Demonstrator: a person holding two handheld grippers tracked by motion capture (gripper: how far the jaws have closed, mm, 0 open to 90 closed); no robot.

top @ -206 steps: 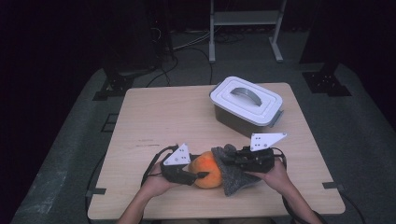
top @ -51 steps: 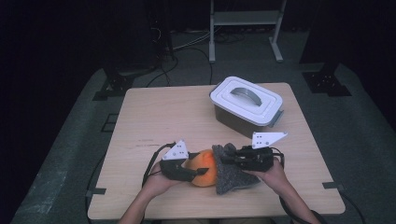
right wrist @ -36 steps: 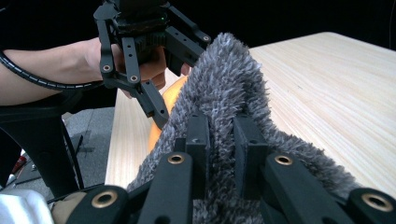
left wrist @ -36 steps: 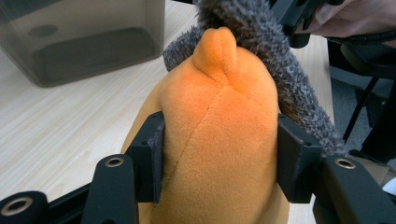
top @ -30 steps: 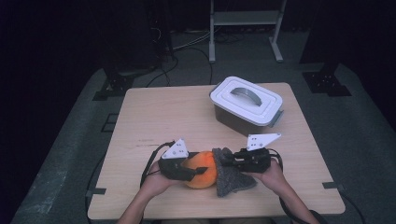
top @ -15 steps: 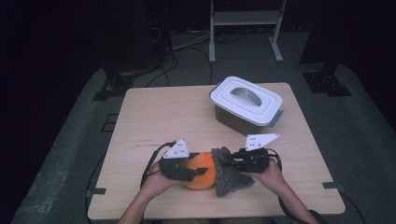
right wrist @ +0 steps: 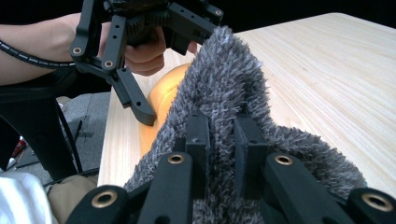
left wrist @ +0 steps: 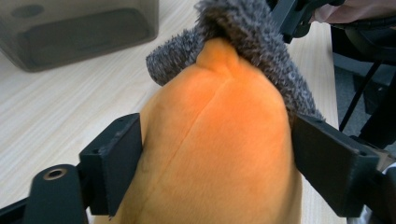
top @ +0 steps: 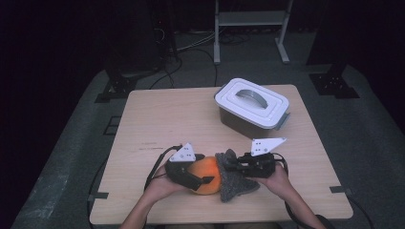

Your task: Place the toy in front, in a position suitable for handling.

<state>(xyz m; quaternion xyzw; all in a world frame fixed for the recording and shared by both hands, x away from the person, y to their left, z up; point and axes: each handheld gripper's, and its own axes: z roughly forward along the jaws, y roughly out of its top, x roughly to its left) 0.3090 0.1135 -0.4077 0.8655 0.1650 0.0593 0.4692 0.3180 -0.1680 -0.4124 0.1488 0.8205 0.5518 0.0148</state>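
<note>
Left gripper [top: 203,177] clamped on one orange plush toy [top: 204,174], a jaw pressed into each flank, seen close in the left gripper view [left wrist: 205,140]. Right gripper [top: 228,165] pinched on one grey fuzzy cloth [top: 232,179], both jaws nearly together with a fold of pile between them, clear in the right gripper view [right wrist: 219,144]. Orange plush toy [left wrist: 215,140] lying between the two grippers near the front edge of the table [top: 191,114], its narrow tip tucked under the cloth [left wrist: 252,37] just ahead of the left jaws. Cloth [right wrist: 224,93] draped over that end of the toy [right wrist: 163,93] and spilling onto the table beneath the right gripper. Two hands, one on each gripper: left hand [top: 160,183], right hand [top: 279,179].

Well beyond the right gripper, one grey lidded box [top: 251,109] with a white lid and an arched handle, shut; contents impossible to tell through the dark walls. Same box blurred at the upper corner of the left gripper view [left wrist: 79,28], cut off by the frame.

Lower half of the toy hidden by the left jaws and the frame edge. Far part of the cloth out of sight behind its own raised fold in the right gripper view. Left gripper [right wrist: 140,112] also visible there, beyond the cloth.
</note>
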